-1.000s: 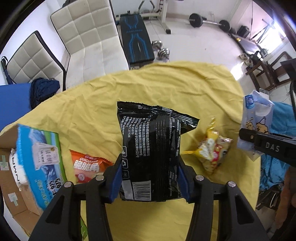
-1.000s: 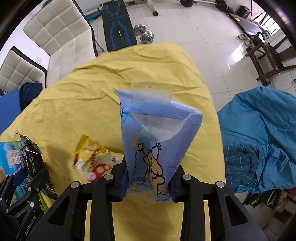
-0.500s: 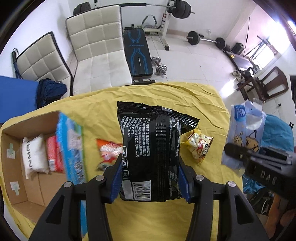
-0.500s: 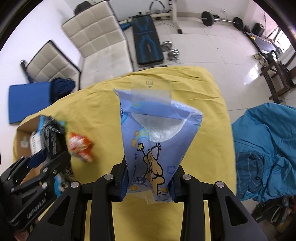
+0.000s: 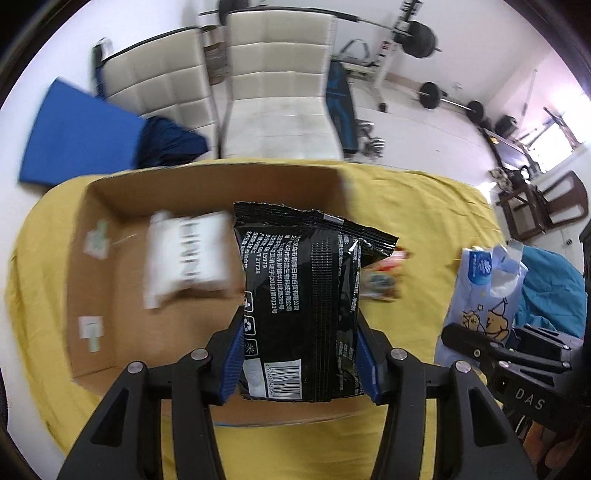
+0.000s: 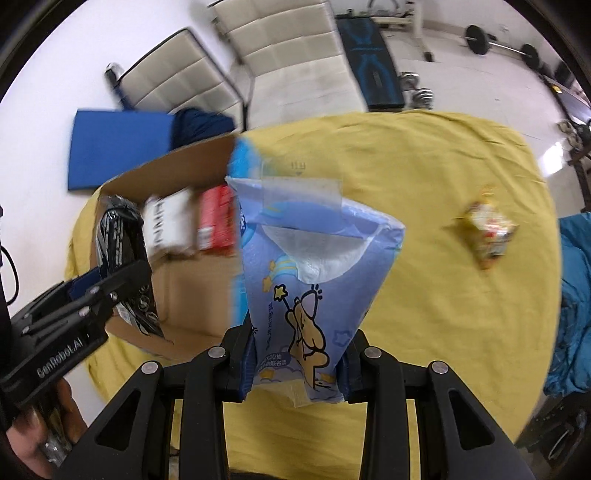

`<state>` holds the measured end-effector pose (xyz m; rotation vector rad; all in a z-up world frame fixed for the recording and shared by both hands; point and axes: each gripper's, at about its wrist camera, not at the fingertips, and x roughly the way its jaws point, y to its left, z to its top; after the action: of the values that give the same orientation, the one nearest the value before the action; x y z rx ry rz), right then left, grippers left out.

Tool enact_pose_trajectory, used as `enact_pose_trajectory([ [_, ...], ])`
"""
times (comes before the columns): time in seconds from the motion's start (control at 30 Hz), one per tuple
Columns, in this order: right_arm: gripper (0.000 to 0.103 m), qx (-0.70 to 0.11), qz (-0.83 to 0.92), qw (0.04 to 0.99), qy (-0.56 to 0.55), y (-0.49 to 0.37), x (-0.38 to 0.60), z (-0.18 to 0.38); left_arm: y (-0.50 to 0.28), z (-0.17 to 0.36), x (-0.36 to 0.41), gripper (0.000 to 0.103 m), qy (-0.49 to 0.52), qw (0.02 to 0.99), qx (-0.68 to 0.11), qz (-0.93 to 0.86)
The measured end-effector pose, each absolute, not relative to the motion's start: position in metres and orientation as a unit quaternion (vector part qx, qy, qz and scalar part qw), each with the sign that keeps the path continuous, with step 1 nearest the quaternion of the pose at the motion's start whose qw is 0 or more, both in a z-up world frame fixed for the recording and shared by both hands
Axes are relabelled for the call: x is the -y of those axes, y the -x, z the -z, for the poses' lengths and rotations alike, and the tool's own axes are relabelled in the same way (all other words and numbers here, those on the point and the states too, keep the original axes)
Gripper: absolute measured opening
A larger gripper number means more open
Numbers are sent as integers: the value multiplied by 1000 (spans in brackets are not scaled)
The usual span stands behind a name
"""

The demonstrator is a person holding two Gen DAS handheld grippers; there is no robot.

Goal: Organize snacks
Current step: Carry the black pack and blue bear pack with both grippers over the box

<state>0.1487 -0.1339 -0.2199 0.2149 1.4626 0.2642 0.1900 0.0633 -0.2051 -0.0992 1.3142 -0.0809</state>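
My left gripper (image 5: pixel 299 354) is shut on a black snack bag (image 5: pixel 303 295), held upright over the open cardboard box (image 5: pixel 110 280). A white packet (image 5: pixel 184 254) lies inside the box. My right gripper (image 6: pixel 299 362) is shut on a blue cartoon pack (image 6: pixel 314 266), hanging above the yellow cloth (image 6: pixel 424 295) just right of the box (image 6: pixel 177 295). In the right wrist view the box holds a white packet (image 6: pixel 166 225) and a red packet (image 6: pixel 216 218). A yellow snack bag (image 6: pixel 487 229) lies on the cloth at the right.
Two white padded chairs (image 5: pixel 266 74) stand behind the table. A blue mat (image 5: pixel 74 136) lies on the floor at the left, and gym weights (image 5: pixel 417 33) at the back. A blue cloth heap (image 6: pixel 576 295) sits off the table's right edge.
Both grippers have swung left with their packs. The left one now hangs over the box; the box has come to the middle of its view.
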Motion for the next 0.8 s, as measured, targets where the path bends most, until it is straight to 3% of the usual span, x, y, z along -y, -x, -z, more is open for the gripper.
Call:
enact_pose_trajectory([
  [0.43,36,-715,-128,684,-59,-151,-15,288,-218,260,-214,49,40,761,-646,-35],
  [0.8,37,-764,-129,632,9,-158,-51,360,-252,328,-235,49,9,717,-697,-28],
])
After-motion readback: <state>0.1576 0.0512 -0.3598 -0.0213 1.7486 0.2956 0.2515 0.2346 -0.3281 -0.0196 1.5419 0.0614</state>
